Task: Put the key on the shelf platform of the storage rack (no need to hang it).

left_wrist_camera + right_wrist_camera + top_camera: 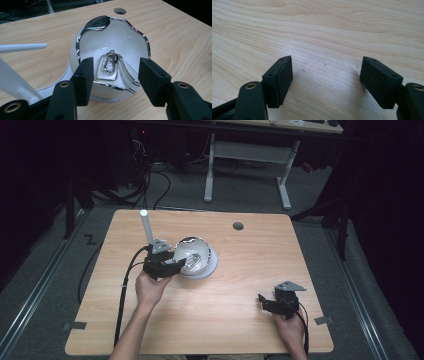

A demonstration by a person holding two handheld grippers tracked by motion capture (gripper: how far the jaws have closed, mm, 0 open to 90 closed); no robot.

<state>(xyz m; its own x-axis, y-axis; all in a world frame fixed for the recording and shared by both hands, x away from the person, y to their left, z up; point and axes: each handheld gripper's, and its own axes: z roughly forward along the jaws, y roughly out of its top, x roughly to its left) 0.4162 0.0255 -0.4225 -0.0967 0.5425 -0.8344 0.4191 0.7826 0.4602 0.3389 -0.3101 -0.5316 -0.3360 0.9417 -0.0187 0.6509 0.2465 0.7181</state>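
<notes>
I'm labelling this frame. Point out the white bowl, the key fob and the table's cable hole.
white bowl (117, 40), left gripper view, inner wall.
key fob (108, 70), left gripper view, its face.
cable hole (238, 226), high view, its centre.

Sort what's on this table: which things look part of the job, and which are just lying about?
Likely in play:
- white bowl, which the open left gripper straddles at its near rim
- car key lying in the bowl

Idle or fixed:
- right gripper, open over bare table
- cable hole in the tabletop
- white rod beside the bowl
</notes>
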